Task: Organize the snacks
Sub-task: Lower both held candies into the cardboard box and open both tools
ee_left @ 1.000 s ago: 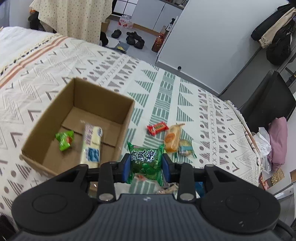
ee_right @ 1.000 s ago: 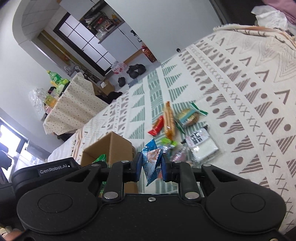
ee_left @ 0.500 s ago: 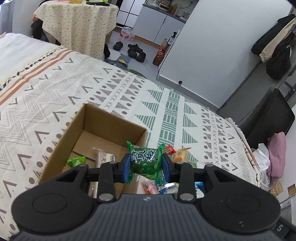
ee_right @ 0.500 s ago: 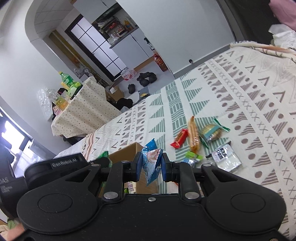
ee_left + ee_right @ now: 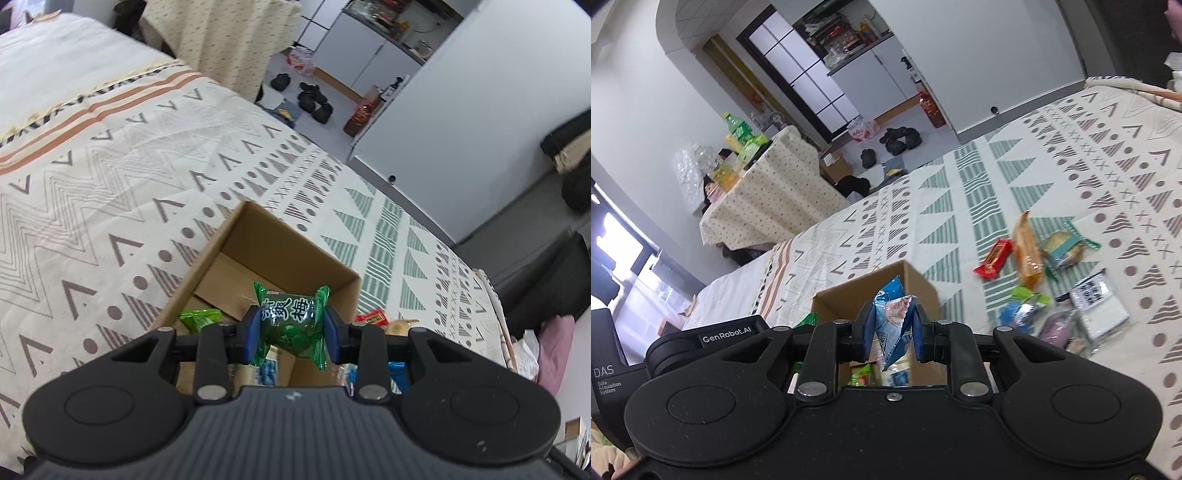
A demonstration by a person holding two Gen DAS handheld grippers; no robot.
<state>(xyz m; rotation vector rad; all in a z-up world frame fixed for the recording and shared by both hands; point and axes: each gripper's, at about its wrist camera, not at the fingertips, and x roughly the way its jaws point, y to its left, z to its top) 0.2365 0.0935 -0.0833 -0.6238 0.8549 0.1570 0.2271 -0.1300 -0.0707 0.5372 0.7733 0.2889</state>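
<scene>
The left claw [image 5: 291, 330] is clamped on a green snack packet [image 5: 291, 325], held above the open cardboard box [image 5: 291, 236] on the bed [image 5: 110, 177]; its view looks down into the box, where a small green packet [image 5: 199, 319] lies on the floor of it; the right claw [image 5: 890, 332] is clamped on a blue snack packet [image 5: 892, 321], over the same box [image 5: 882, 282]; only the right wrist view takes in the loose pile to the right of the box: a red bar [image 5: 993, 257], an orange packet [image 5: 1028, 254], a round biscuit pack [image 5: 1065, 250], a white sachet [image 5: 1099, 302] and a few smaller wrappers, lying close together, some touching; the left wrist view catches just the red bar [image 5: 373, 317] past the box's right wall; the box's near edge is hidden by both claws; bare bedspread lies wide to the left of the box and beyond it; compared with a second ago, the left claw has moved from beside the box to over it, and the right claw has risen, so the box and pile now sit lower and farther off; both packets stay clamped as before.
</scene>
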